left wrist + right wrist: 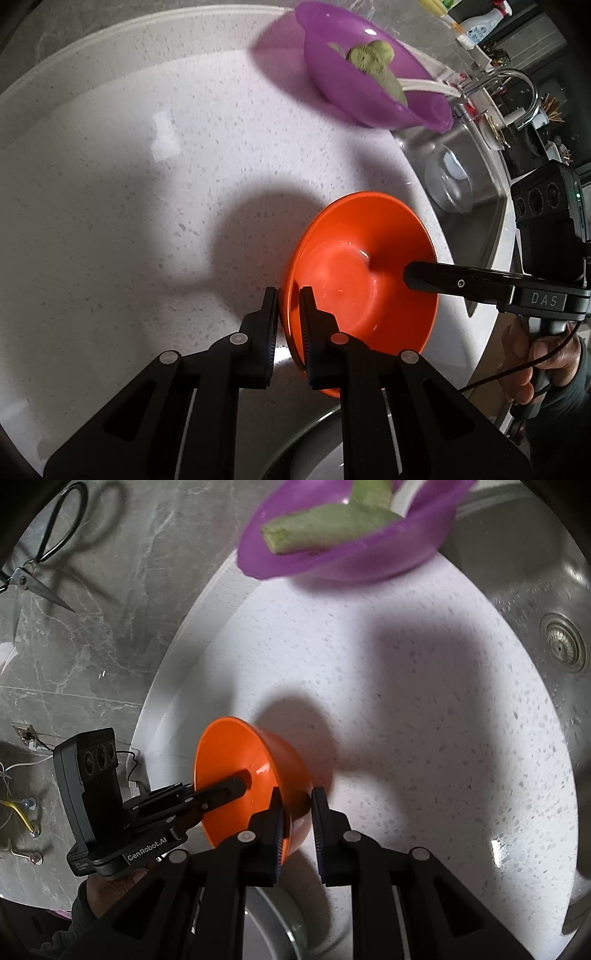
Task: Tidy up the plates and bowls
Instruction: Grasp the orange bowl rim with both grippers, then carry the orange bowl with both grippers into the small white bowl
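Both the left gripper [289, 295] and the right gripper [297, 797] clench their jaws on opposite rims of the orange bowl [362, 266] above the table [129, 221]; next, a coordinated lift toward stacking

"DAS" stands on the right gripper [412, 275] body; "GenRobot.AI" stands on the left gripper [240, 784] body.

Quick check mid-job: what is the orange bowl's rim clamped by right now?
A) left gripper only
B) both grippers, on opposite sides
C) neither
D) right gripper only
B: the left gripper pinches one side of the orange bowl and the right gripper pinches the opposite side.
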`<state>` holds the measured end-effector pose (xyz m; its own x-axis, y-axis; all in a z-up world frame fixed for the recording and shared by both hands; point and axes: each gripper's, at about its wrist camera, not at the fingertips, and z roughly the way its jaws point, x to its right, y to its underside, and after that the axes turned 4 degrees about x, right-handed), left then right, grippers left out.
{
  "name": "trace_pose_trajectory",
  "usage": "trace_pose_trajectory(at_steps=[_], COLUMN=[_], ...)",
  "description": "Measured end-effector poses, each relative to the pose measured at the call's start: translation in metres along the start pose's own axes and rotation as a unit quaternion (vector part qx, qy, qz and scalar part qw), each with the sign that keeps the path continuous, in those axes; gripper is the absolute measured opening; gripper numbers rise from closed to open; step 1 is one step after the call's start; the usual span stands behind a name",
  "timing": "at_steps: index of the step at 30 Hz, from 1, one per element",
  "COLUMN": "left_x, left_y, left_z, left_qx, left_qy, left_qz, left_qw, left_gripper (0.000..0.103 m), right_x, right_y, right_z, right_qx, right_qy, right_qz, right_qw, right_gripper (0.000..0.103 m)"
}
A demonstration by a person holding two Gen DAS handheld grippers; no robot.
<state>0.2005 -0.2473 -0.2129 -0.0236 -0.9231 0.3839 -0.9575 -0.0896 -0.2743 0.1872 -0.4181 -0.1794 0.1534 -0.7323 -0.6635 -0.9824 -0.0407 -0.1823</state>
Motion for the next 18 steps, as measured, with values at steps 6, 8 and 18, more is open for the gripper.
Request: trace_pose_trajectory(at_steps=[6,8,18], left_x=[0.002,0.005,0.020], left_y=[-0.002,-0.002,0.020], left_z=[-0.020,-0.027,-0.090], left_qx=[0.011,0.014,0.041], left_qy=[0.005,0.005,0.010], left_qz=[-0.008,-0.007,0.006], left_qw=[0.9999,0.9999,0.9991], left_gripper=[0.010,0.010,0.011], right_x=[-0.011,-0.015,-0.054], right_y=[-0.004,-0.003,0.010], right_z=[-0.010,-0.014,-0.050], right_qx=[0.006,0.006,0.010], right_qy=[-0.001,-0.003,-0.007], right_qz=[-0.008,-0.010,-0.047], right_qw=[1.000,1.000,0.999], right_gripper=[0.016,0.016,0.017])
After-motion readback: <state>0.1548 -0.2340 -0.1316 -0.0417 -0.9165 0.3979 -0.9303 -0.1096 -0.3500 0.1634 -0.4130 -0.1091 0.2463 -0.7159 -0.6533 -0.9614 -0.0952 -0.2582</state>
